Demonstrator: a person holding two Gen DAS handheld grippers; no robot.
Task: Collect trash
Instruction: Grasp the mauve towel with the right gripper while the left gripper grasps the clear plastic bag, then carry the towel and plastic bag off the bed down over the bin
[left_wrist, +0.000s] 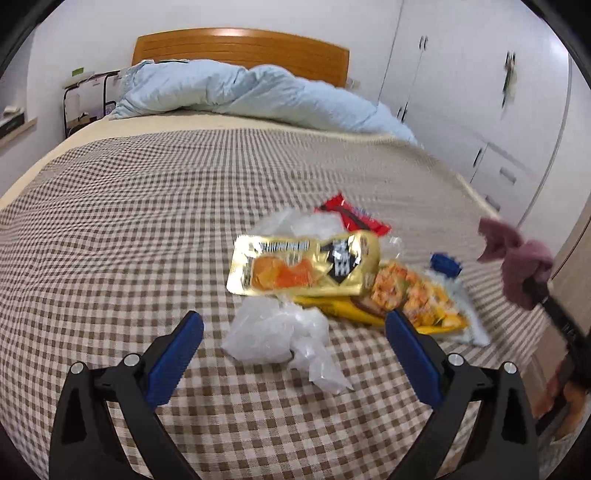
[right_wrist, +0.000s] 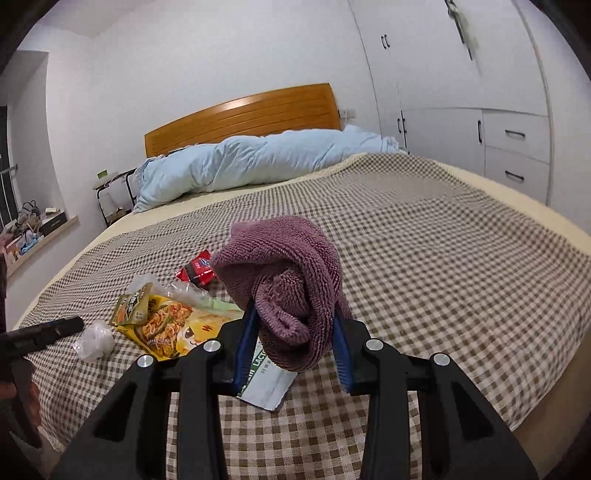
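Bed (left_wrist: 129, 206) with a checked cover; a blue duvet (left_wrist: 236, 92) is bunched at the headboard. The trash lies heaped near the foot of the bed: gold wrapper (left_wrist: 299, 264) on top, yellow noodle packet (left_wrist: 413, 299) under it, red wrapper (left_wrist: 354, 216) behind, crumpled clear plastic (left_wrist: 273, 330) nearest. Right gripper (right_wrist: 295, 328): fingers pinching a purple cloth (right_wrist: 284, 280), held clear above the cover, beside the heap. Left gripper (left_wrist: 293, 350): fingers spread, empty, aimed down at the clear plastic, not touching it. Step in hand, as judged: the left gripper's approach to the first piece. The next move calls for lowering over the plastic and closing gently, as thin film slips easily.
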